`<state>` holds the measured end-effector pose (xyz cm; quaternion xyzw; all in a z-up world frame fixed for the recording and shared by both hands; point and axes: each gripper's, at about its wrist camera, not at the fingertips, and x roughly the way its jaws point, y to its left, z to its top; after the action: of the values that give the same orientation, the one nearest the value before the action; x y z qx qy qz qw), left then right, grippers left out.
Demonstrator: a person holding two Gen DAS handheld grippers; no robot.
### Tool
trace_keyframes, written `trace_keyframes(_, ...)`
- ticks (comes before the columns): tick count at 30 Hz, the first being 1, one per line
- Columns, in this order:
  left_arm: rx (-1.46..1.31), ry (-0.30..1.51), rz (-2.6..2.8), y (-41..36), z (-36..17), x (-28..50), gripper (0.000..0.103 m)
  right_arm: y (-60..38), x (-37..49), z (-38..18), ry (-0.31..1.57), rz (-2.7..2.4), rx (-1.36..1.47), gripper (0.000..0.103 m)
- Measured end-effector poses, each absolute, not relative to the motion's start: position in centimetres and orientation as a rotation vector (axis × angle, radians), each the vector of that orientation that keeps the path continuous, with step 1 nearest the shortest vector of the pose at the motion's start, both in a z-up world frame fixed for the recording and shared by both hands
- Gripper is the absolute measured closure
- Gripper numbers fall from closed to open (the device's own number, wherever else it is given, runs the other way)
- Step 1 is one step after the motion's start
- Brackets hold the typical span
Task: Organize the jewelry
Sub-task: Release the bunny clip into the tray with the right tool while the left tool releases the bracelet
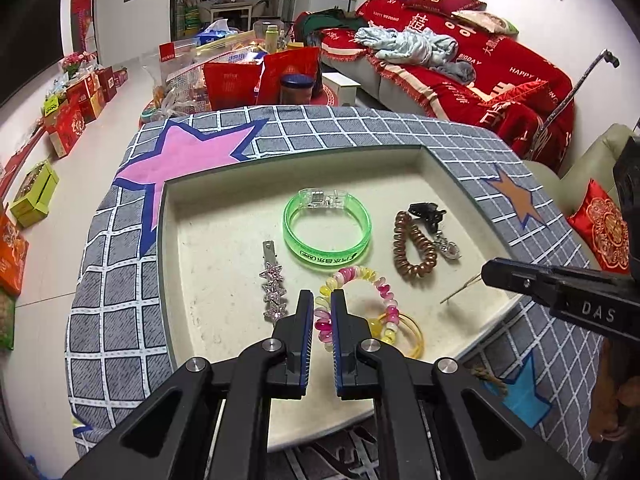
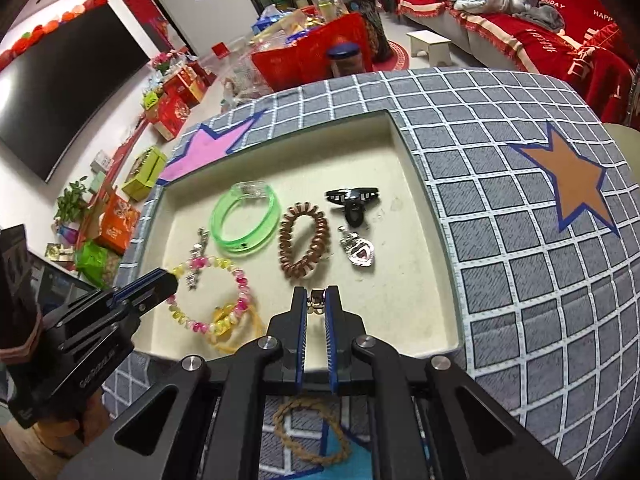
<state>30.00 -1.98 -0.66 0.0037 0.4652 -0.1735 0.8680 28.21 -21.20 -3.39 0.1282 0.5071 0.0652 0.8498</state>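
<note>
The desk [image 1: 120,320] is covered in a grey grid-print cloth with stars on it: a pink star [image 1: 180,156] far left, an orange star [image 2: 568,184] on the right, a blue star [image 1: 524,396] near the front edge. Set into the cloth is a cream tray [image 1: 208,280] that holds the jewelry.

Left to right in the tray: a sparkly star clip [image 1: 273,284], a green bangle [image 1: 327,232] with white print that reads "APP" plus some characters I can't make out, a pink-and-yellow coil tie [image 1: 360,300] lying over a yellow band [image 1: 414,334], a brown coil tie [image 1: 414,250], a black claw clip [image 2: 352,200] and a silver heart charm [image 2: 360,254] just below it. A braided rope loop [image 2: 312,436] sits outside the tray on the cloth.

The left gripper [image 1: 322,304] is narrowed around the left side of the pink-and-yellow tie, though I can't tell if it's actually squeezing it. The right gripper [image 2: 316,300] is pinching a small metal piece [image 2: 317,298], maybe a ring or clasp. Its body reads "DAS" in the left view.

Room-wise: a dark TV [image 2: 60,96] on the left wall, gift boxes [image 1: 76,108] along the floor, red bags [image 1: 256,80] behind the desk, and a sofa [image 1: 460,60] under red throws printed "HAPPY WEDDING" and "BIGDAY".
</note>
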Motion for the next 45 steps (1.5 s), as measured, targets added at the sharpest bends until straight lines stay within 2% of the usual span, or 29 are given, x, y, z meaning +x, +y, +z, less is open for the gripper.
trace_keyframes(19,0.13,0.992,-0.316,-3.6,-2.1,30.8,0.078,-22.9,31.0,-6.4,1.122,0.081,0.339,0.092)
trace_keyframes(28,0.141,0.989,-0.275,-3.1,-1.7,30.7,0.078,-22.6,30.2,-5.4,1.088,0.088,0.337,0.091)
trace_keyframes(29,0.139,0.988,-0.275,-3.1,-1.6,30.7,0.078,-22.7,29.8,-5.1,1.08,0.09,0.339,0.089)
trace_keyframes(31,0.134,0.983,-0.276,-3.0,-1.3,30.6,0.078,-22.7,29.5,-4.7,1.067,0.096,0.345,0.077)
trace_keyframes(32,0.133,0.977,-0.277,-3.0,-1.2,30.5,0.078,-22.8,29.0,-4.5,1.059,0.101,0.347,0.062)
trace_keyframes(33,0.133,0.974,-0.277,-3.0,-1.1,30.5,0.078,-22.7,28.9,-4.3,1.051,0.103,0.347,0.051)
trace_keyframes(45,0.103,0.951,-0.271,-2.5,1.0,30.1,0.077,-22.0,27.0,-2.1,0.991,0.122,0.359,0.05)
